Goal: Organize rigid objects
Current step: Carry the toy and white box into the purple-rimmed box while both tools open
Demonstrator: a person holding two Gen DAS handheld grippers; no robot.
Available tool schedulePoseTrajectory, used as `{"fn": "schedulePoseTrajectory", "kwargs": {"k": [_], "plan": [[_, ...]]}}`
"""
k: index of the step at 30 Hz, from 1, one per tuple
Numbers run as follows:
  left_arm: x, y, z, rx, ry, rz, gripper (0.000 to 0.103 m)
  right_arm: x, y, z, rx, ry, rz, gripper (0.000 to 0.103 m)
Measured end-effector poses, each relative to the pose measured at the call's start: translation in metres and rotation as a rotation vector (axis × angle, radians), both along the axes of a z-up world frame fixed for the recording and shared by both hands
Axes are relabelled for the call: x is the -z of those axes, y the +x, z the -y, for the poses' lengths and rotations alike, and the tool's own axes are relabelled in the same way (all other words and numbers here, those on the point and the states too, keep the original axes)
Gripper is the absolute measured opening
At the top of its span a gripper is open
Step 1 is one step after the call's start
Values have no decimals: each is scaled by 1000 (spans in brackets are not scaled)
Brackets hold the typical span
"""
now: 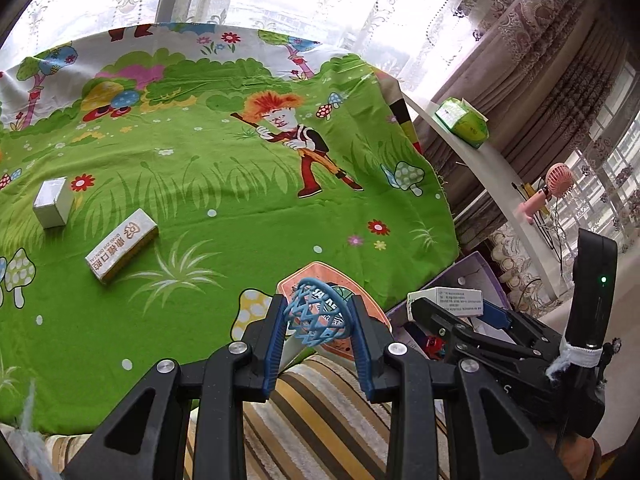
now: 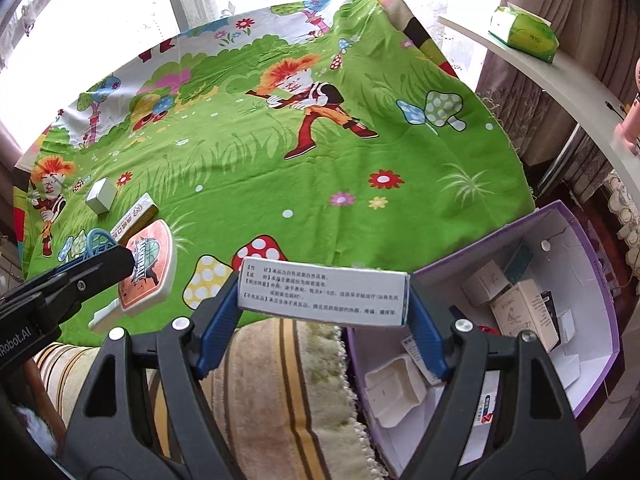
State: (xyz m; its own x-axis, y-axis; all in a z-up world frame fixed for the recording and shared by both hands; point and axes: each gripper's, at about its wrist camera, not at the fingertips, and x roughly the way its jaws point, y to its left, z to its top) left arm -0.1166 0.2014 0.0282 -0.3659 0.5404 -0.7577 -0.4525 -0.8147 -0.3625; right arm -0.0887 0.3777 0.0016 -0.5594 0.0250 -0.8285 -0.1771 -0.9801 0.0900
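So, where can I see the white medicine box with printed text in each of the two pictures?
Left wrist view: the white medicine box is at lower right, between the fingers of the right gripper.
Right wrist view: the box is at centre, low, clamped across the blue fingers.
Shared landmark: the purple box beside the green cloth.

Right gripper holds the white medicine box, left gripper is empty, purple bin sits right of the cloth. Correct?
Not quite. The left gripper is not empty: its fingers clamp a blue toy hoop, seen in the left wrist view. The rest holds: right gripper holds the white medicine box, purple bin right of the cloth.
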Motion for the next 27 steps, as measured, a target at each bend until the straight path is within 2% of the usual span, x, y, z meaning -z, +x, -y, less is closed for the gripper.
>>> {"fn": "schedulePoseTrajectory", "kwargs": {"k": [8,16,17,20,21,27], "plan": [[-5,42,-65,171,-6,-12,32,-4,44,-87,144,15,-21,79],[-3,86,-114,361,-25,-23,33,-2,80,-136,218,19,-13,80],[-3,90,-118,384,-23,-18,35,-1,83,-139,223,18,-9,80],[-2,100,-125,426,-35,-23,57,0,91,-145,222,17,2,81],[-3,103,-126,433,-34,-28,61,0,93,-146,224,18,3,82],[-6,93,-115,382,-26,-25,61,0,101,-151,236,47,2,84]]}}
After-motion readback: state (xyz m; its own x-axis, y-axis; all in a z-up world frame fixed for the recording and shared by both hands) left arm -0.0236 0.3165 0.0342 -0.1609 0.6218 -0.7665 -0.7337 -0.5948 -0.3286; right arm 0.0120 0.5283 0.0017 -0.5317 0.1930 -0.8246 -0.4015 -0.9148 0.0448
